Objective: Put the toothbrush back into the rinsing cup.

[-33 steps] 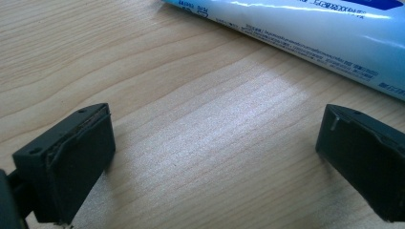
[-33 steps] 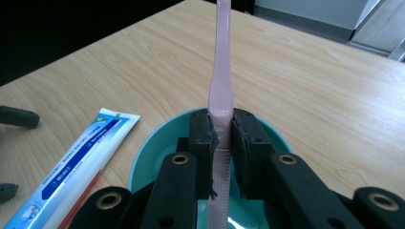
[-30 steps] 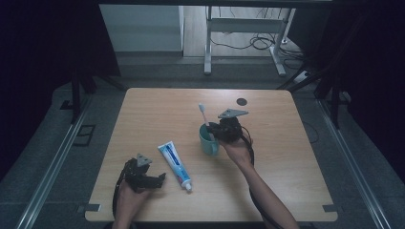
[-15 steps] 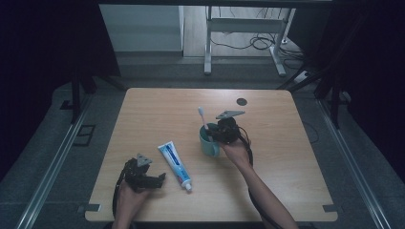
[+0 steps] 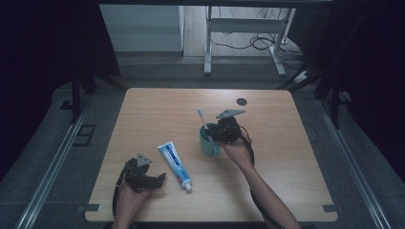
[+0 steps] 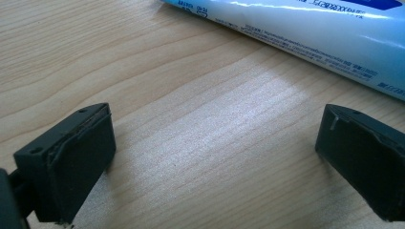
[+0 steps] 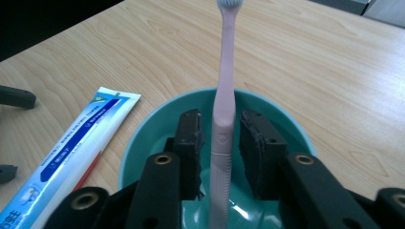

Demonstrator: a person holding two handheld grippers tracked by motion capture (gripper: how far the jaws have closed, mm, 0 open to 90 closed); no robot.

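The right gripper view shows the right gripper [image 7: 222,143] fingers slightly apart around the pink toothbrush [image 7: 224,95], above the teal cup [image 7: 143,138]; the high view hides this gap. The left gripper [image 6: 215,157] fingers stand wide open, the toothpaste tube [image 6: 305,33] just beyond them on the bench [image 6: 191,95].

Far half of the desk [image 5: 157,102] is open for passage. Centre is obstructed by the cup [image 5: 208,143] with upright toothbrush [image 5: 202,119]; the tube [image 5: 175,163] lies between both grippers' positions.

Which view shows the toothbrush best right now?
The right gripper view: the toothbrush stands upright in the teal cup, between the right claw pads. The high view shows it small, bristles up. The left gripper view looks at the toothpaste tube instead.
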